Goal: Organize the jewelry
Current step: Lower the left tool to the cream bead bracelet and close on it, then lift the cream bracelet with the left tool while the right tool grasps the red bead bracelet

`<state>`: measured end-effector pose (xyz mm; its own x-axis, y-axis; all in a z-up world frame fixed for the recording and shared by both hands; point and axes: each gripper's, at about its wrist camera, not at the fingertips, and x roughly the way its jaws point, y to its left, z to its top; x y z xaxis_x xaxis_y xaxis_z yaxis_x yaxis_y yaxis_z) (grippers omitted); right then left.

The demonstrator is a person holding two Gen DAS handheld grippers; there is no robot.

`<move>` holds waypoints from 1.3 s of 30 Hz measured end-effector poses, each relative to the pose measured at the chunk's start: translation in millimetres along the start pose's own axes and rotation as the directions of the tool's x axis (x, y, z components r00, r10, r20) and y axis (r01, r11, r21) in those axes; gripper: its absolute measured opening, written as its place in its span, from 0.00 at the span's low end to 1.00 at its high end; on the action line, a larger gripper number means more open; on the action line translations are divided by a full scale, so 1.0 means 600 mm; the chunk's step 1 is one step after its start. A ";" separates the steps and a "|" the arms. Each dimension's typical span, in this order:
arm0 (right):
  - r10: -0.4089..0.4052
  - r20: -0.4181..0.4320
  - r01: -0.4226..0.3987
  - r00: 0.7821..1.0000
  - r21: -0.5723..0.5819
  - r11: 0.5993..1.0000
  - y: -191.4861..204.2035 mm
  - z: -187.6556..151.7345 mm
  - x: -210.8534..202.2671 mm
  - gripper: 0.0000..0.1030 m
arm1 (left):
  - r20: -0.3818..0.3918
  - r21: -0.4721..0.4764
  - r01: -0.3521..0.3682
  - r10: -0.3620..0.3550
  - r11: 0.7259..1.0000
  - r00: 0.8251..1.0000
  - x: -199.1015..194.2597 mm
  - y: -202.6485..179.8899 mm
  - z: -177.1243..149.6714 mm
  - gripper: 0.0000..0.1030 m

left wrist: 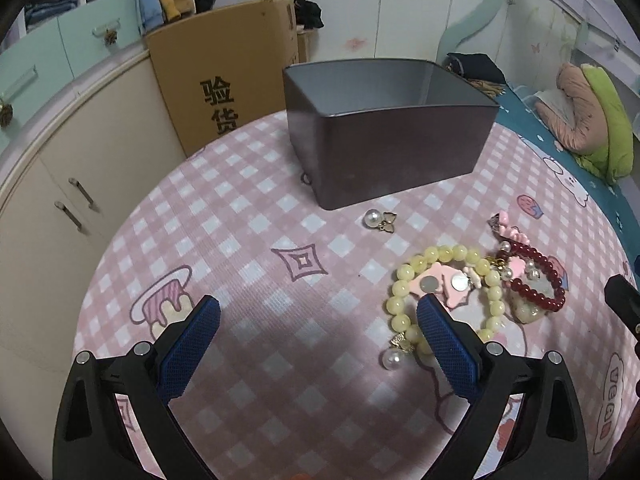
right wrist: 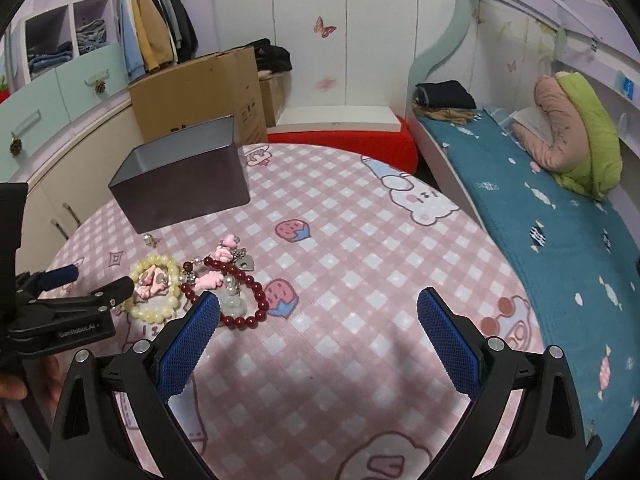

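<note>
— What is standing behind the round table with the pink checked tablecloth?

— A big cardboard box with black characters is leaning against the cream cupboard at far left, and dark clothes are lying on a smaller box beside it.

— And higher up on that side?

— Jackets are hanging in an open wardrobe, next to shelves holding folded jeans.

— What is lying on the right?

— A bed with a teal sheet is running along the wall; a pink and green quilt is sitting rolled at its far end, near folded dark clothes. Butterfly stickers are showing on the white doors.
</note>
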<state>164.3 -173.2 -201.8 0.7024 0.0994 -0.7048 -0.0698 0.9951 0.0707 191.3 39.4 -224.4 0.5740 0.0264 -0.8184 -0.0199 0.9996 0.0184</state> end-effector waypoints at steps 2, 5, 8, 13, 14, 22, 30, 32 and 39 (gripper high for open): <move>0.004 -0.005 -0.004 1.000 -0.004 1.000 0.002 0.002 0.005 0.93 | -0.009 -0.019 -0.001 0.000 1.000 1.000 0.007 0.008 0.001 0.92; 0.010 -0.012 -0.011 1.000 -0.010 1.000 0.005 0.005 0.013 0.93 | -0.022 -0.029 -0.001 0.001 1.000 1.000 0.017 0.013 0.006 0.94; 0.014 -0.015 -0.014 1.000 -0.013 1.000 0.007 0.007 0.017 0.93 | -0.039 -0.011 0.007 -0.007 1.000 0.999 0.019 0.019 0.008 0.94; 0.018 -0.022 -0.019 1.000 -0.013 1.000 0.008 0.006 0.023 0.93 | -0.037 0.017 0.028 -0.027 0.999 0.999 0.014 0.029 0.009 0.85; 0.019 -0.025 -0.019 1.000 -0.013 1.000 0.008 0.006 0.024 0.93 | -0.027 0.024 0.032 -0.031 0.999 0.999 0.009 0.028 0.008 0.75; 0.024 -0.044 -0.025 0.999 -0.014 1.000 0.013 -0.002 0.029 0.93 | -0.007 0.081 0.096 -0.096 0.992 0.995 -0.008 0.025 0.000 0.08; 0.020 -0.072 -0.019 0.997 0.017 1.000 -0.005 0.008 0.053 0.93 | 0.039 0.027 0.251 -0.252 0.968 0.967 -0.046 0.050 0.002 0.08; 0.032 -0.088 -0.031 0.996 0.021 0.999 -0.007 0.013 0.064 0.93 | 0.051 0.031 0.268 -0.269 0.963 0.962 -0.058 0.050 0.005 0.08; 0.009 -0.144 -0.017 0.990 -0.058 0.998 0.017 0.020 0.099 0.93 | 0.088 0.031 0.332 -0.334 0.943 0.939 -0.092 0.056 0.009 0.08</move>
<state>213.9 -157.2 -234.6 0.5928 0.1073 -0.7982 -0.1231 0.9915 0.0419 163.3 71.4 -175.7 0.6171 -0.3084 -0.7239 0.1976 0.9513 -0.2367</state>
